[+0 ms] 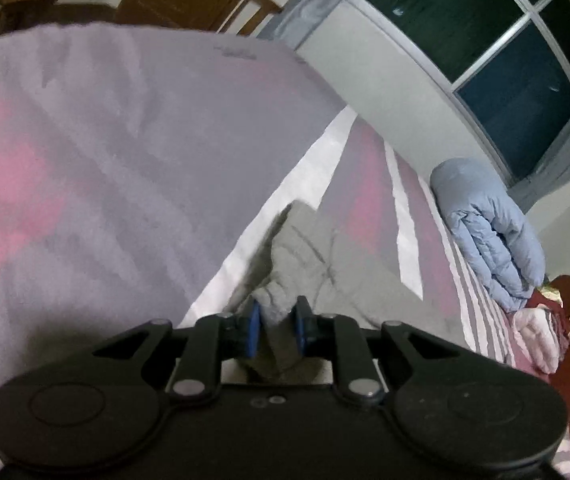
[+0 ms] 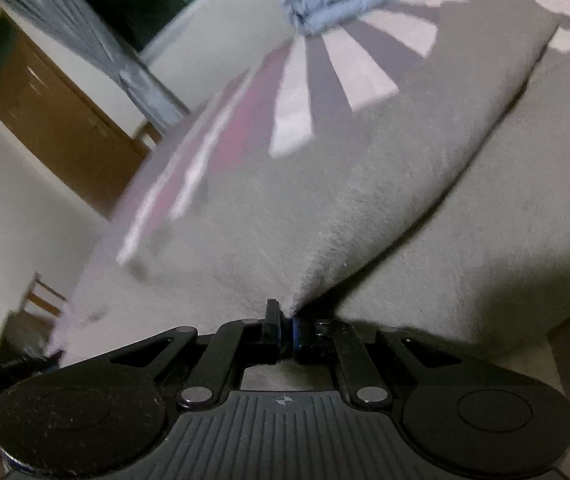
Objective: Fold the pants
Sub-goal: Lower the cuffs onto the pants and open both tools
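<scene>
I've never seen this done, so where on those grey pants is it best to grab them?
Probably at an edge, from the side. The pants lie broad and flat on the bed, and both the right gripper and left gripper pinch bunched edge fabric.

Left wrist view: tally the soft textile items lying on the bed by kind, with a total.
Grey fleece pants, pinched in the left gripper: 1
Light blue folded puffy duvet: 1
Pink and white folded blanket: 1
Total: 3
</scene>
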Tool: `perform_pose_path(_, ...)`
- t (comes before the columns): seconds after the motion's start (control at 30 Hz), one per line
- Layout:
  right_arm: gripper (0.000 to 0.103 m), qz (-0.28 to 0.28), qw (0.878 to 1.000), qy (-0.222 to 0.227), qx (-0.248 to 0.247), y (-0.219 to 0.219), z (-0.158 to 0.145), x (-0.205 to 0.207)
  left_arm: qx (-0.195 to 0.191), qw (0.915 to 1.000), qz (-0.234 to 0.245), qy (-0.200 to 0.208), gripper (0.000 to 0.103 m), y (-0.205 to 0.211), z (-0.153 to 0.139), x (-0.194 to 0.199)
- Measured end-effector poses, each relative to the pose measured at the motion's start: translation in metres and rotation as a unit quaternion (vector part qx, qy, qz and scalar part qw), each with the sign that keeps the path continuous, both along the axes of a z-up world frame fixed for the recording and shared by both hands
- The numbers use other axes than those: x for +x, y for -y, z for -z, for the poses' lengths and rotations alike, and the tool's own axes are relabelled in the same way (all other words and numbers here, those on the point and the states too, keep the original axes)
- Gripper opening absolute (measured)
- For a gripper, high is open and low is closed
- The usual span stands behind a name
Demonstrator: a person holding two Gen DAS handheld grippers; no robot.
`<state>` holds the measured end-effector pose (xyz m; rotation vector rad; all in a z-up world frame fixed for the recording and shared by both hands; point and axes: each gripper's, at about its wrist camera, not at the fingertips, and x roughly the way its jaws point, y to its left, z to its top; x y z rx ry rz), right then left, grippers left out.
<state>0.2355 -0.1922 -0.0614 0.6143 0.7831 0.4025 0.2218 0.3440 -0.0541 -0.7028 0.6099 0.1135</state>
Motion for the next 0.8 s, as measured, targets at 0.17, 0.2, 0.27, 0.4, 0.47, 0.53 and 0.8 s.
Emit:
perform_pose_path(0.17,0.005,-0.006,1.0,0.0,-0.008,-0.006,0.003,0.004,0.025,0.9995,0.009,-0.019,0.008,0.001,0.001,0.012)
perform_pose_path(0.2,0.005,-0.008,1.0,-0.014,-0.014,-0.007,0.013,0.007,0.026,0.9992,0.01,-0.028,0.008,0.001,0.004,0.014)
perform_pose_path(0.27,0.005,-0.004,1.0,-0.019,0.003,-0.005,0.019,0.009,0.019,0.9993,0.007,-0.033,0.01,0.0,0.005,0.016)
perform_pose_path(0.4,0.021,0.009,1.0,-0.005,0.009,0.01,0.001,0.003,0.084,0.9954,-0.022,-0.041,0.055,0.01,-0.02,-0.001)
perform_pose_path(0.47,0.023,0.02,1.0,0.008,0.001,0.026,-0.007,-0.002,0.151,0.9868,-0.042,-0.041,0.078,0.027,-0.037,-0.014)
perform_pose_path(0.53,0.023,0.042,0.999,0.013,0.002,0.041,-0.012,-0.002,0.168,0.9853,-0.021,-0.024,0.074,0.044,-0.047,-0.02)
perform_pose_path(0.8,0.023,0.094,0.995,0.025,-0.035,0.062,-0.046,0.034,0.229,0.9708,0.013,-0.071,0.083,0.134,-0.029,0.019)
